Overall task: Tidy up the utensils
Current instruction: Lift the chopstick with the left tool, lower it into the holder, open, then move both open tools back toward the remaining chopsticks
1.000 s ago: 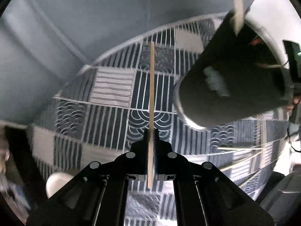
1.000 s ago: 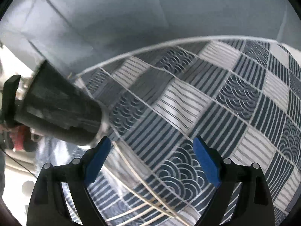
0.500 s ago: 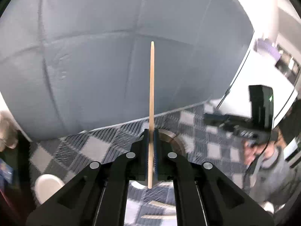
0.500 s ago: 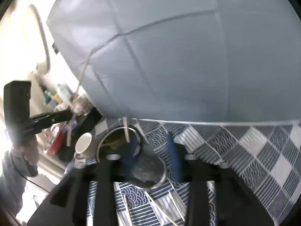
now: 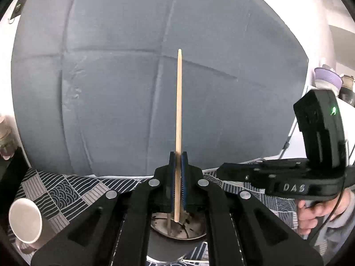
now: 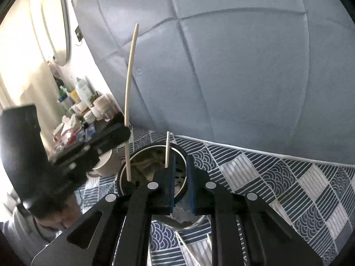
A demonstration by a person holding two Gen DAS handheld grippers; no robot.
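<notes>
My left gripper [image 5: 178,155] is shut on a pale wooden chopstick [image 5: 178,110] that stands upright between its blue pads. The chopstick's lower end hangs over the open mouth of a metal cup [image 5: 195,232]. In the right wrist view the same chopstick [image 6: 129,77] rises from the left gripper [image 6: 126,133] beside the cup [image 6: 142,153]. A second chopstick [image 6: 167,148] leans inside the cup. My right gripper [image 6: 180,159] hovers over the cup's right side. Its jaws are closing to a narrow gap, and I see nothing held between them.
A blue and white patterned cloth [image 6: 277,177] covers the table. Loose chopsticks [image 6: 184,243] lie near the front. A white mug [image 5: 24,221] stands left of the cup. A grey padded wall [image 5: 133,88] rises behind. A cluttered shelf [image 6: 84,110] sits far left. A person's hand [image 5: 310,217] holds the right gripper.
Both views swung up from the tabletop to the padded wall. The right jaws went from wide apart to nearly closed. The left gripper kept its chopstick and now holds it over the cup.
</notes>
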